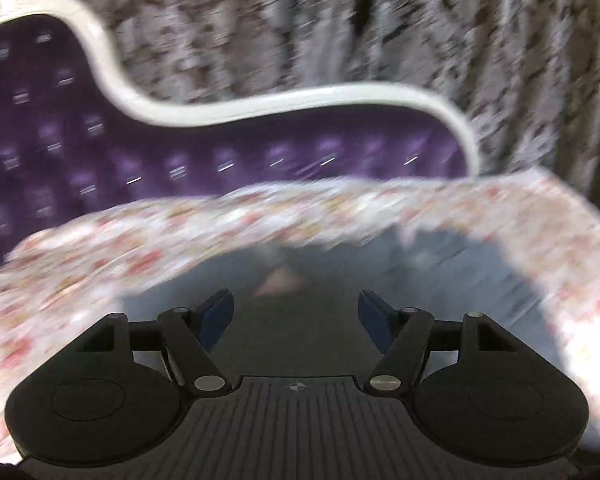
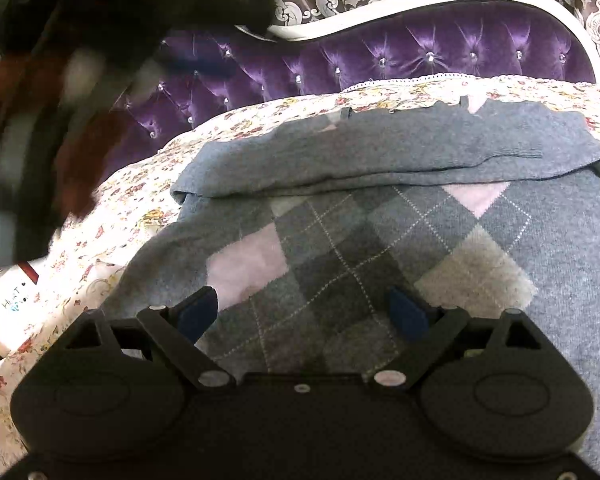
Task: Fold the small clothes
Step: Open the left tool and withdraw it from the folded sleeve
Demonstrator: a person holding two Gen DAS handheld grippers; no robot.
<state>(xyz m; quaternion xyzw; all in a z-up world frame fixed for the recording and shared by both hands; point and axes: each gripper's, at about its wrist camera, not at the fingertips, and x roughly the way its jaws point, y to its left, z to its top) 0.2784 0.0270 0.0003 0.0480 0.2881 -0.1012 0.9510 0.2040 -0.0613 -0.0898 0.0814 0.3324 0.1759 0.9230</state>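
One sweater (image 2: pixel 380 208), two tools (image 1: pixel 296 312) (image 2: pixel 304 312), both gaping.

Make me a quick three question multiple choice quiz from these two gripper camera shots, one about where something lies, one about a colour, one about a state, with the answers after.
1. Where does the grey argyle sweater lie?
A. On the floral bedspread
B. Over the headboard
C. On a bare floor

2. What colour is the tufted headboard?
A. Green
B. Purple
C. Orange

3. How does the right gripper stand?
A. Shut on the sweater
B. Shut with nothing in it
C. Open above the sweater

Answers:
1 A, floral cloth shows around the sweater's edges.
2 B, its buttoned velvet is purple inside a white frame.
3 C, both blue pads stand well apart with knit visible between them.
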